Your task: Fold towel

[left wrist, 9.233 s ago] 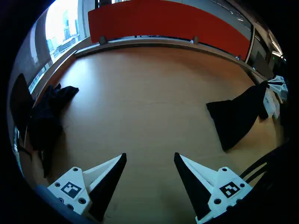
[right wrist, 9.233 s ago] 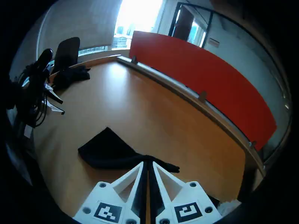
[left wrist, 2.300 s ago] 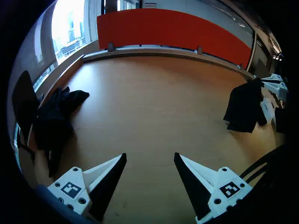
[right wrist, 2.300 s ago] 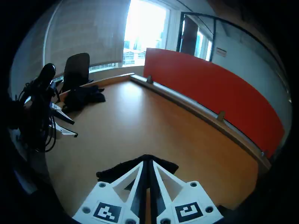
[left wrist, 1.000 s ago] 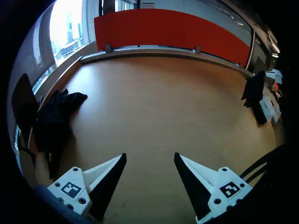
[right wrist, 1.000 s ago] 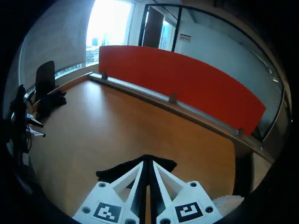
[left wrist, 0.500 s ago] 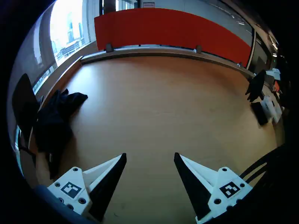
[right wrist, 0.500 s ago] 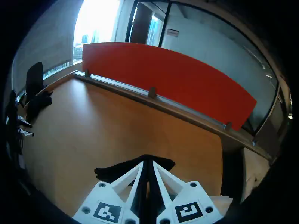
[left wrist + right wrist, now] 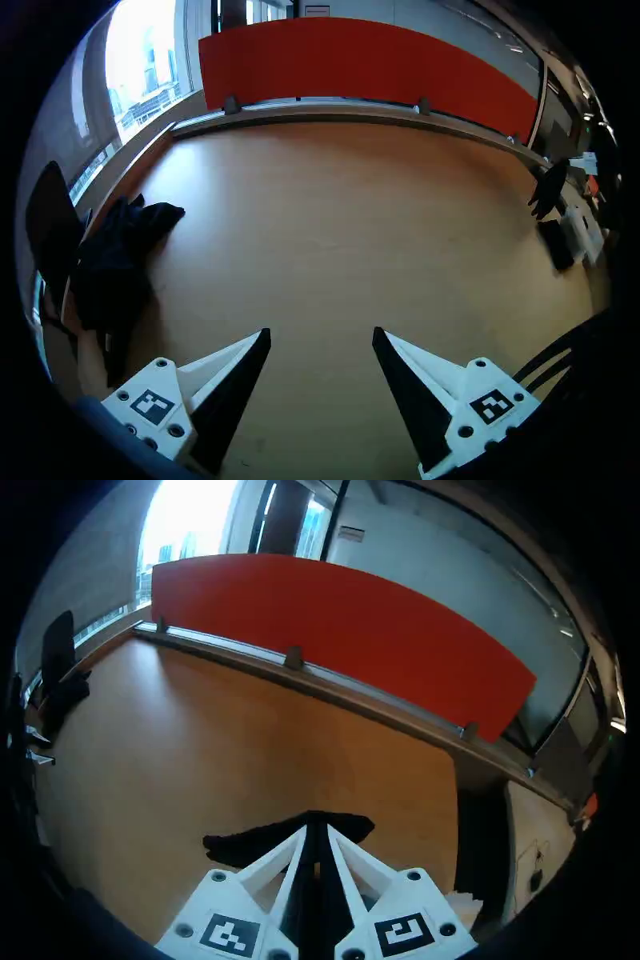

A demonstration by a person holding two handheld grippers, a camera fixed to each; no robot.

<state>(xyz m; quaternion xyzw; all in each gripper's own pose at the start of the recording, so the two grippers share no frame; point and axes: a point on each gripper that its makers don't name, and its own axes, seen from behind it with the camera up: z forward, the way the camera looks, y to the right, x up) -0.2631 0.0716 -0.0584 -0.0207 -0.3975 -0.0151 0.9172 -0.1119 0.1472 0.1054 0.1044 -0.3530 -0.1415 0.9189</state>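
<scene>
In the left gripper view, the left gripper (image 9: 320, 331) is held empty at the bottom, tongs spread wide over the table (image 9: 336, 208). A dark cloth heap (image 9: 120, 248) lies at the left edge, and the towel (image 9: 550, 186) is seen hanging at far right.

In the right gripper view, the right gripper (image 9: 318, 827) is clamped on the bunched towel (image 9: 248, 844) at bottom centre. Pinched at one spot near the table's end at lower right, it could be dropped off that edge or laid down crumpled.
</scene>
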